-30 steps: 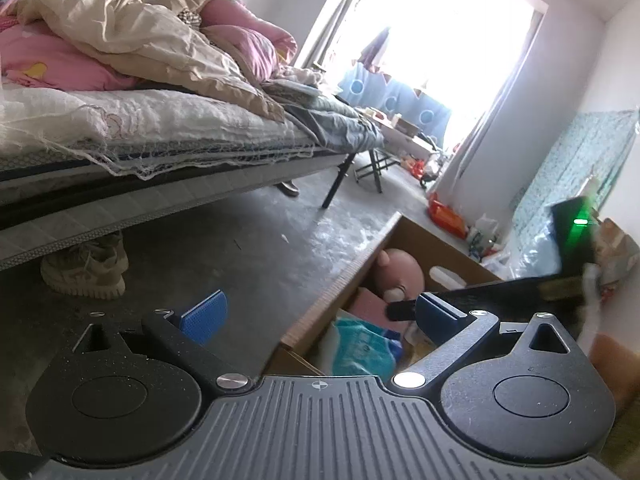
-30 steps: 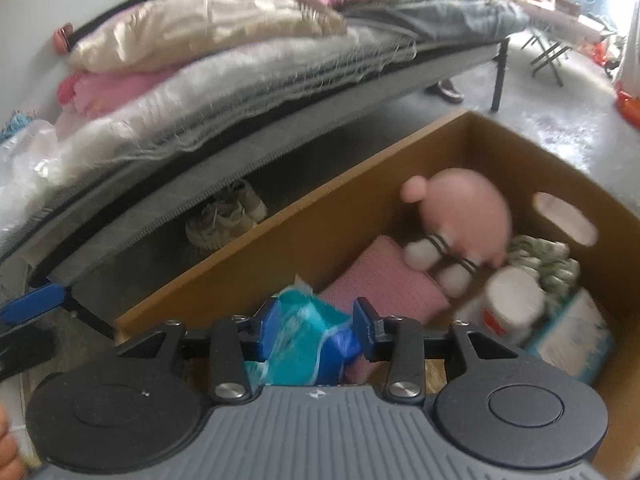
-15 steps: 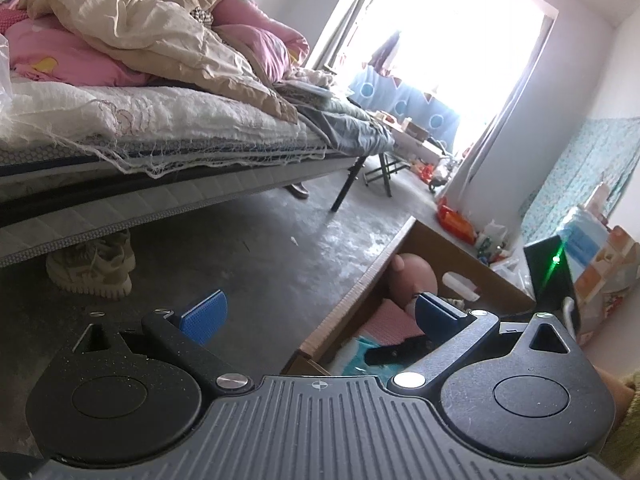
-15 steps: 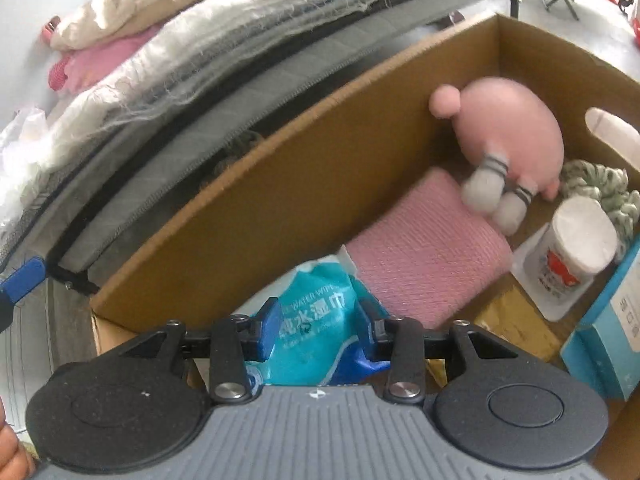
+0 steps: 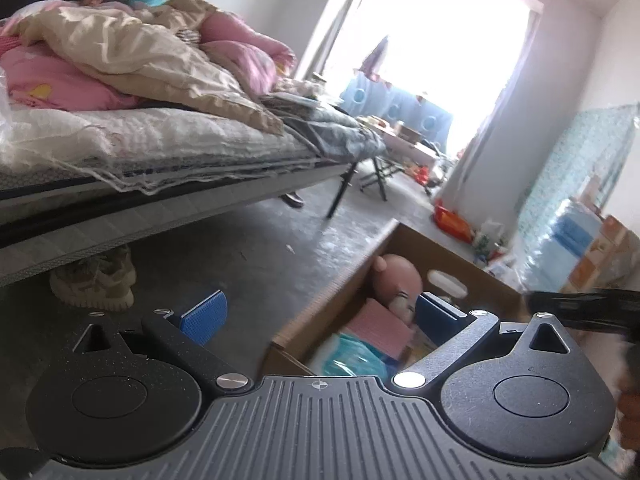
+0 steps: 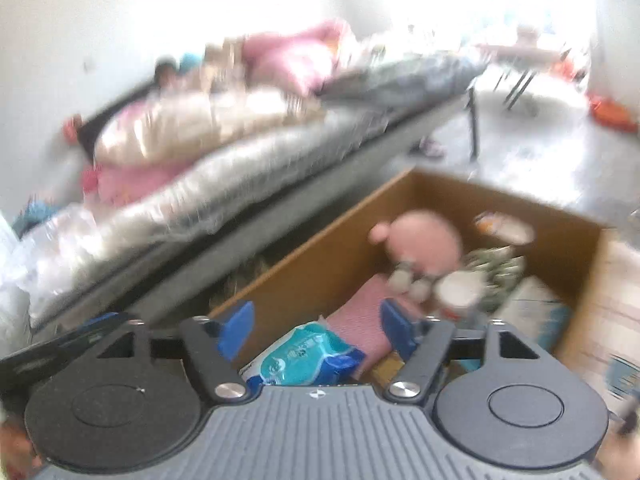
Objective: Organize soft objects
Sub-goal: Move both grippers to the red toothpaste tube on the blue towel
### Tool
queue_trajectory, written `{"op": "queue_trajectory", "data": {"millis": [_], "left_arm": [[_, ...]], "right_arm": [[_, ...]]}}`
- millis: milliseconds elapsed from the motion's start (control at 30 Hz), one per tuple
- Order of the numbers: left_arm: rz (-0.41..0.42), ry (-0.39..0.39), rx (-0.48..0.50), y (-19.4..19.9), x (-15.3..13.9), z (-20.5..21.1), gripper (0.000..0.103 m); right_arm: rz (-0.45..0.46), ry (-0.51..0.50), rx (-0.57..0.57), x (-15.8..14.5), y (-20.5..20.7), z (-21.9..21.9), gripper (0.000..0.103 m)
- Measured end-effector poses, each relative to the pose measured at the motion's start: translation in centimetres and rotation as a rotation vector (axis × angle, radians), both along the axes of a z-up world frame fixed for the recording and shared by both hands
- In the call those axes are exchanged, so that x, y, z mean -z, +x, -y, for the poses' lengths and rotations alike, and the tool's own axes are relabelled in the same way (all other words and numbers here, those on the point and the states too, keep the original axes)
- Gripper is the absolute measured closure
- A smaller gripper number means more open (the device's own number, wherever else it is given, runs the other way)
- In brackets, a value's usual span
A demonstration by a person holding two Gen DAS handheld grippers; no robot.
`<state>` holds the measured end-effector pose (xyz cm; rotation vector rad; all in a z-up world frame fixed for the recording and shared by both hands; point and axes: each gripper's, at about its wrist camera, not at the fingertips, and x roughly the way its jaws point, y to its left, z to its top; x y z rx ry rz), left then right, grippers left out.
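Note:
A blue wet-wipes pack [image 6: 306, 358] lies in the near corner of the cardboard box [image 6: 320, 248], free of my right gripper [image 6: 316, 330], which is open above it. Beside the pack are a pink knitted cloth [image 6: 360, 316] and a pink plush toy [image 6: 424, 242]. My left gripper [image 5: 320, 312] is open and empty, held above the floor at the box's near edge [image 5: 332, 296]. The pack [image 5: 352, 358], cloth [image 5: 380, 324] and plush toy [image 5: 396, 274] also show in the left wrist view.
A low bed [image 5: 160, 152] piled with quilts runs along the left, with shoes [image 5: 94, 280] under it. The box also holds a white jar [image 6: 460, 294], a green-white knitted item [image 6: 500, 268] and a blue carton [image 6: 532, 312]. A folding table [image 5: 400, 148] stands by the window.
My right gripper has opened and let go of the wet-wipes pack, which now lies in the box, and it has drawn back and up. The left gripper has shifted only slightly.

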<state>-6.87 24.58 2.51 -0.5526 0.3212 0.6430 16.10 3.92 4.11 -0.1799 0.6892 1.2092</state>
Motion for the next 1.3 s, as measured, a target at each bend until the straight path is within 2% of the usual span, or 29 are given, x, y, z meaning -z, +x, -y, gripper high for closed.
{"op": "queue_trajectory", "data": {"millis": [133,233,433,633,700,867,1000,1100,1167,1233,1300], "left_arm": [[-0.017,0.020,0.085,1.0,-0.4,2.0,0.001],[-0.045,0.050,0.179,2.1,-0.6,4.3,0.000],[-0.080,0.107,0.419,5.3,-1.4,10.1,0.000],[-0.136,0.161,0.661,10.3,-2.0,17.5,0.000],[-0.168,0.154,0.737,12.3,-2.1,19.5,0.000],[-0.249,0.115,0.876,18.3,-2.9,24.0,0.000],[-0.338,0.193,0.961,25.0,-3.5,28.2,0.000],[-0.421,0.236,1.031,30.6,-2.9,31.4,0.001],[-0.473,0.257,1.068,34.0,-2.0,33.4,0.003],[-0.526,0.286,1.101,37.2,-0.9,35.5,0.006],[-0.566,0.288,1.134,40.2,0.5,37.5,0.013]], "right_arm": [[0.054,0.110,0.114,-1.4,-2.4,8.6,0.001],[0.105,0.117,0.244,-0.2,-4.8,14.2,0.000],[0.172,0.105,0.513,4.4,-8.2,22.5,0.000],[0.183,0.142,0.734,7.8,-7.7,28.5,0.000],[0.197,0.134,0.775,8.4,-6.9,29.6,0.000],[0.188,0.172,0.799,9.2,-4.6,32.7,0.000],[0.239,0.189,0.755,8.5,-2.2,33.4,0.001],[0.291,0.157,0.725,8.0,0.0,33.6,0.002],[0.310,0.123,0.702,8.1,1.9,33.6,0.007],[0.306,0.078,0.675,8.6,3.7,33.7,0.017],[0.266,0.043,0.675,9.5,5.3,34.0,0.024]]}}
